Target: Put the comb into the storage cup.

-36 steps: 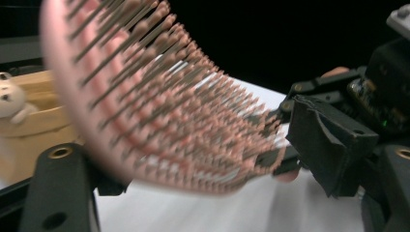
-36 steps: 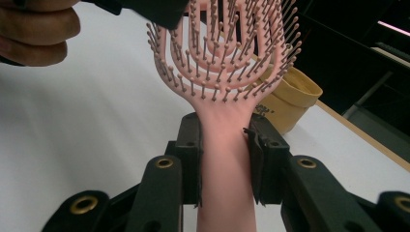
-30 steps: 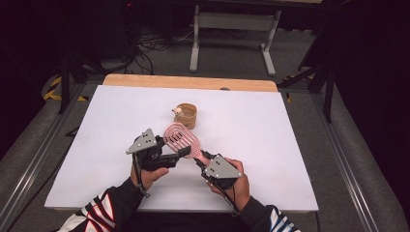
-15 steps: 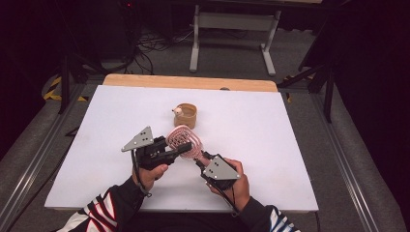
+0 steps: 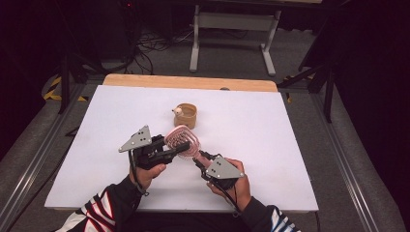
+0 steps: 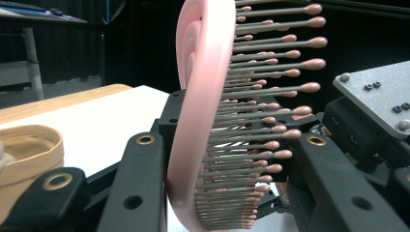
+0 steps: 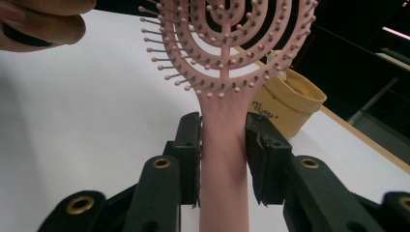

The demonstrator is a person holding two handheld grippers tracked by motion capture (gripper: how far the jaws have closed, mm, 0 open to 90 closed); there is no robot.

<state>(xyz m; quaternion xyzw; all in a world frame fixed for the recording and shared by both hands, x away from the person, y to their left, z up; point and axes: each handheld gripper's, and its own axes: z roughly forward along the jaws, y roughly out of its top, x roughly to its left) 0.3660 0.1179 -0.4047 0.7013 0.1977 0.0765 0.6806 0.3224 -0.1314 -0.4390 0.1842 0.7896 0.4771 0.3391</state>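
Note:
A pink hairbrush (image 5: 183,140) with knob-tipped bristles hangs above the white table (image 5: 270,145), held between both grippers. My right gripper (image 5: 199,157) is shut on its handle (image 7: 225,159), and both pads press the handle's sides in the right gripper view. My left gripper (image 5: 180,147) is shut across the brush head (image 6: 198,96). One jaw lies against the pink back and the other against the bristle tips. The brush head stands nearly upright, edge-on in the left gripper view.
A tan soft cup (image 5: 187,115) with a small pale knob at its rim stands on the table just beyond the brush. The same cup (image 7: 285,106) is behind the brush head in the right gripper view. A wooden strip (image 5: 188,82) edges the table's far side.
My left gripper has swung in from the left and its jaws have closed over the brush head. The right gripper has kept still with the handle in it.

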